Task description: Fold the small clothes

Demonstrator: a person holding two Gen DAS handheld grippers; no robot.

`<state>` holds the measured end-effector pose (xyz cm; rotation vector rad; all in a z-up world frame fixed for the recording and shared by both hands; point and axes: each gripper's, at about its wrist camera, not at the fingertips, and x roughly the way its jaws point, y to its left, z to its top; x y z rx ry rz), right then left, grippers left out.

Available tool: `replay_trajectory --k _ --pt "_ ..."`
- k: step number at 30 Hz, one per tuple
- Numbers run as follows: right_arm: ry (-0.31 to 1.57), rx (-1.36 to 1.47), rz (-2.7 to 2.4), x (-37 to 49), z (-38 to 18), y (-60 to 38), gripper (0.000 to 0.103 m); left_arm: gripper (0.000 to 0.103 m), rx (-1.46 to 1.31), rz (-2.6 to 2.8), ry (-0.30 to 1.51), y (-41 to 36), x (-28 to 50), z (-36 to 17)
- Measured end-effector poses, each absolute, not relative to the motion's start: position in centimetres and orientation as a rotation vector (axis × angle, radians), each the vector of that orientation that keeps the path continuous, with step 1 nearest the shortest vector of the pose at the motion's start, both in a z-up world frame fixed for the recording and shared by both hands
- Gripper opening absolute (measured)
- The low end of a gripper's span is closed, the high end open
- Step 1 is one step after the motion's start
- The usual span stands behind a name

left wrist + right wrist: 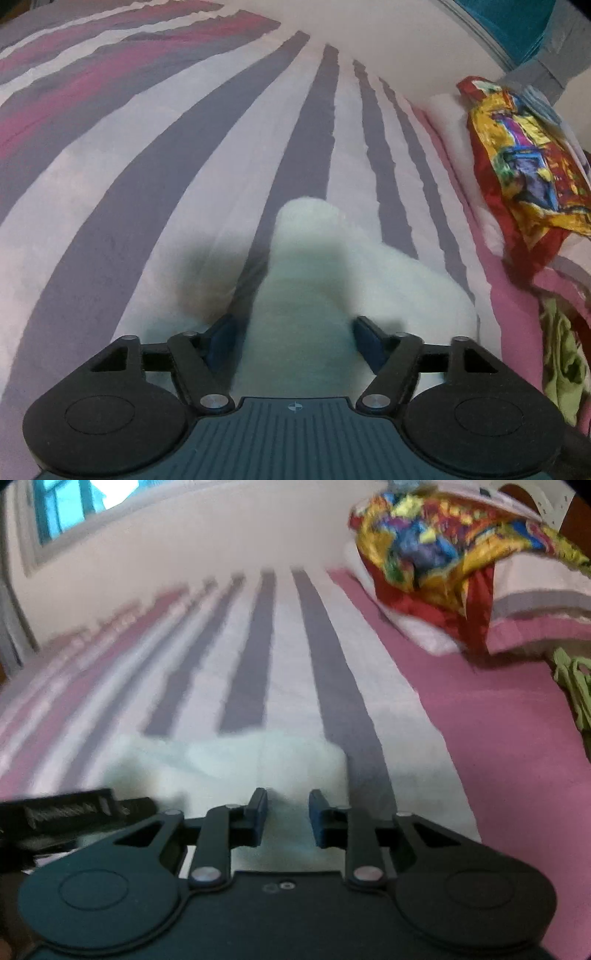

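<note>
Grippers over pale cloth on striped bed

Left gripper (291, 339) has its jaws spread wide around the white garment (314, 280) at lower centre, apparently without pinching; right gripper (284, 819) stands narrowly parted over its near edge, likely readying a fold. Striped bedsheet (147, 184) beneath; colourful cloth (524, 158) lies upper right.

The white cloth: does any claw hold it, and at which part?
Neither claw has closed on the white cloth. The left claw is open around its near end; the right claw is open over its near edge.
</note>
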<state>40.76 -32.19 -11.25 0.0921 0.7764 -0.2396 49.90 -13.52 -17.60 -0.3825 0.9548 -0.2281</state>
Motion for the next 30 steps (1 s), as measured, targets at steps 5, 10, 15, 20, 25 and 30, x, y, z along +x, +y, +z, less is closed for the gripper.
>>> replay_trajectory --k 5,10,15,20,25,30 --pt "0.829 0.144 -0.257 41.5 -12.7 -33.4 0.026 0.073 -0.319 -0.222 0.941 -14.2 48.9 -17.3" --pt "0.797 0.15 -0.252 39.8 -11.2 -32.9 0.029 0.073 -0.26 -0.24 0.93 -14.3 47.0 -16.3" --pt "0.72 0.128 -0.221 36.2 -9.3 -31.5 0.029 0.073 -0.229 -0.267 0.928 -13.7 44.5 -15.8" --pt "0.706 0.059 -0.193 33.2 -9.3 -29.9 0.03 0.073 -0.221 -0.282 0.934 -13.1 42.5 -15.7" --pt "0.793 0.067 -0.219 32.7 -11.5 -30.7 0.031 0.073 -0.198 -0.286 0.932 -13.0 40.8 -15.7" --pt "0.796 0.1 -0.219 31.3 -10.9 -30.9 0.039 0.073 -0.162 -0.293 0.928 -12.9 39.5 -15.2"
